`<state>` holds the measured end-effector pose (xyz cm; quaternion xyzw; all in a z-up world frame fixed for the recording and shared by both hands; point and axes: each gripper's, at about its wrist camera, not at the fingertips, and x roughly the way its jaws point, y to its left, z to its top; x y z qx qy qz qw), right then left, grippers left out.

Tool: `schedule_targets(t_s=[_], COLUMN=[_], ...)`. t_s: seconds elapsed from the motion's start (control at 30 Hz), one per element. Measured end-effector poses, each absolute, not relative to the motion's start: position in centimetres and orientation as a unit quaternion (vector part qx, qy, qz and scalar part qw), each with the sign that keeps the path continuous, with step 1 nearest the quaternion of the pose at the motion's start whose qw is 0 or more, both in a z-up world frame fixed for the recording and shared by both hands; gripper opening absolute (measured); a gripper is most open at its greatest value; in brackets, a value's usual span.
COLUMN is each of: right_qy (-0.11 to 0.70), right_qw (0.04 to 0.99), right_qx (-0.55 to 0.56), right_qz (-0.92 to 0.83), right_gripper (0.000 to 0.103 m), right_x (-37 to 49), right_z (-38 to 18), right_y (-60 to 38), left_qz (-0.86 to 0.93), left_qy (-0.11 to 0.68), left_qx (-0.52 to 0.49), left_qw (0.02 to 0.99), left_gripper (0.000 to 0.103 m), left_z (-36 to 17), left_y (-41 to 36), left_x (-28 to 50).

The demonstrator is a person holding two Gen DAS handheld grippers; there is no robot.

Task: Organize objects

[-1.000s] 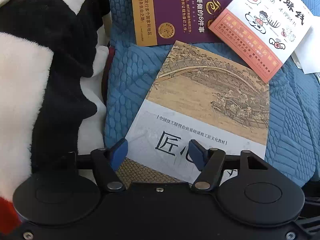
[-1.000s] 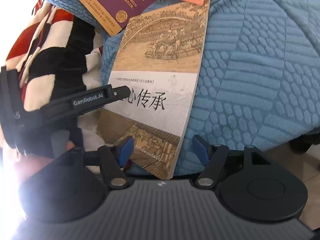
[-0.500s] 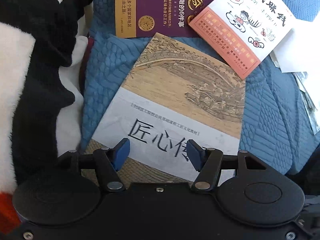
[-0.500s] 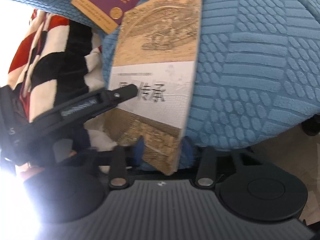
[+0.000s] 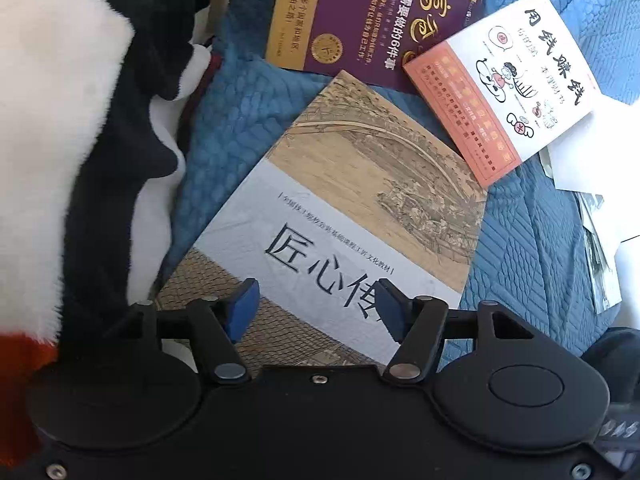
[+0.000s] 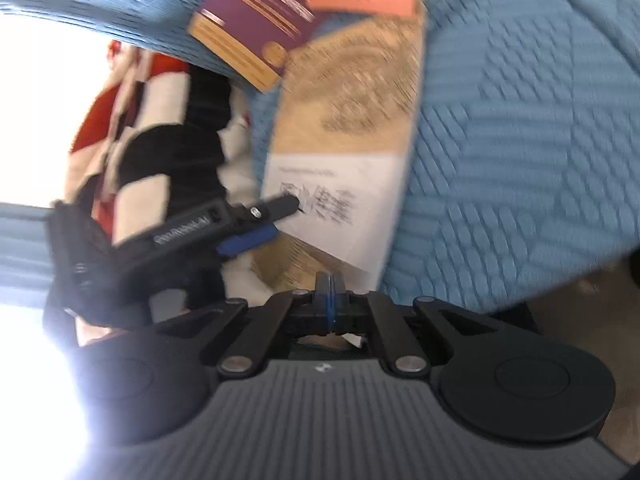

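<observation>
On the blue quilted bedcover point(image 5: 240, 128), three books lay close together beside a fleece blanket point(image 5: 72, 128) patterned in black, white and red. The nearest was a textbook point(image 5: 372, 200) with an old bridge painting on its tan cover and a white title band; it lay at a slant. Above it a purple and gold book point(image 5: 360, 16) rested flat, and a white and orange paperback point(image 5: 516, 80) overlapped the purple one's corner and touched the textbook's far corner. Loose papers point(image 5: 592, 184) lay at the bed's right edge.

The left gripper point(image 5: 316, 306) hovered over the textbook's near end, its blue fingers point(image 5: 244, 304) standing well apart, having just opened a little wider, with nothing pressed between them. In the blurred right wrist view, the right gripper point(image 6: 330, 294) had just been closing and its fingers point(image 6: 325, 300) met flush at the textbook's point(image 6: 348, 128) near bottom edge; a small scrap of the cover's corner showed behind the pads, so they seemed to pinch that edge, though the blur left this uncertain. The left gripper point(image 6: 256, 220) appeared there too, reaching over the title band.
</observation>
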<state>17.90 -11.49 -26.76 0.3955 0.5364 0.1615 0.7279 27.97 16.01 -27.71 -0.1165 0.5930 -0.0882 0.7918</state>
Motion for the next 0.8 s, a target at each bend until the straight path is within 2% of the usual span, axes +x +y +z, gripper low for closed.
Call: schedule_targets(t_s=[0.17, 0.37, 0.43, 0.47, 0.57, 0.6, 0.63, 0.67, 0.7, 0.73, 0.8], right_qy=[0.52, 0.539, 0.543, 0.546, 0.562, 0.567, 0.569, 0.567, 0.563, 0.561, 0.558], right_qw=[0.75, 0.747, 0.745, 0.744, 0.736, 0.732, 0.731, 0.733, 0.734, 0.735, 0.731], right_qx=[0.38, 0.354, 0.349, 0.345, 0.334, 0.331, 0.328, 0.327, 0.329, 0.333, 0.345], right_qz=[0.153, 0.165, 0.169, 0.171, 0.176, 0.181, 0.184, 0.186, 0.187, 0.186, 0.188], right_gripper=[0.003, 0.006, 0.006, 0.006, 0.008, 0.014, 0.027, 0.035, 0.053, 0.065, 0.068], right_x=[18.6, 18.0, 17.7, 17.6, 17.4, 17.4, 17.3, 17.2, 17.1, 17.0, 17.0], right_z=[-25.3, -26.0, -26.5, -26.7, -27.3, -27.4, -27.4, -27.4, -27.4, -27.4, -27.6], right_y=[-13.6, -13.9, -13.5, -13.3, -12.5, -12.3, -12.1, -12.0, -12.0, -12.0, -12.0], left_qz=[-0.075, -0.05, -0.056, -0.061, -0.077, -0.084, -0.09, -0.097, -0.103, -0.107, -0.115], left_qy=[0.598, 0.596, 0.588, 0.586, 0.602, 0.608, 0.614, 0.621, 0.627, 0.634, 0.642], left_qx=[-0.083, 0.023, 0.068, 0.088, 0.093, 0.091, 0.092, 0.092, 0.089, 0.086, 0.084], left_qw=[0.793, 0.801, 0.804, 0.804, 0.789, 0.784, 0.779, 0.773, 0.767, 0.761, 0.753], left_gripper=[0.068, 0.068, 0.071, 0.077, 0.086, 0.088, 0.088, 0.089, 0.089, 0.089, 0.097], left_z=[-27.8, -28.1, -28.4, -28.6, -29.2, -29.4, -29.5, -29.5, -29.6, -29.7, -30.0], left_y=[15.3, 13.4, 12.8, 12.5, 12.4, 12.5, 12.6, 12.8, 12.8, 13.0, 12.9], left_x=[28.2, 28.7, 28.9, 29.0, 29.7, 29.9, 30.3, 30.7, 31.0, 31.2, 31.4])
